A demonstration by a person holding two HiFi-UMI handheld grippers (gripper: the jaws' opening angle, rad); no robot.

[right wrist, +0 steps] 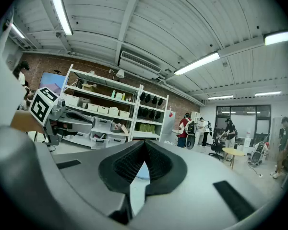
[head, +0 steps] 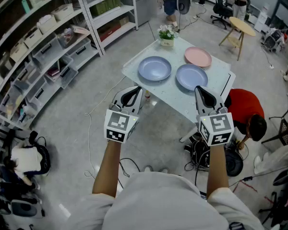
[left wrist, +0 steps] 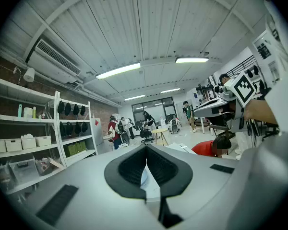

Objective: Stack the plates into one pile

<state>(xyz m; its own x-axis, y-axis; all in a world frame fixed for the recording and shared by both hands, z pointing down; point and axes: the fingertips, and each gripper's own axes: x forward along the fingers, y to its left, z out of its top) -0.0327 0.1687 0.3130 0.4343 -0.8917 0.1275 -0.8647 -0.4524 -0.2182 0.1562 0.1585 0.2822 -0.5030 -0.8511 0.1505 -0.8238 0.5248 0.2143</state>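
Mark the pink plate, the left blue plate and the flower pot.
pink plate (head: 198,57): head view, centre of its dish.
left blue plate (head: 154,68): head view, centre of its dish.
flower pot (head: 166,42): head view, the pot's front wall.

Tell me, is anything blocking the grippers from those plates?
Nothing visible. The left gripper and right gripper, both shut and empty, are on the near side of the table. The left blue plate, right blue plate and pink plate lie uncovered on it; the flower pot stands at the far corner.
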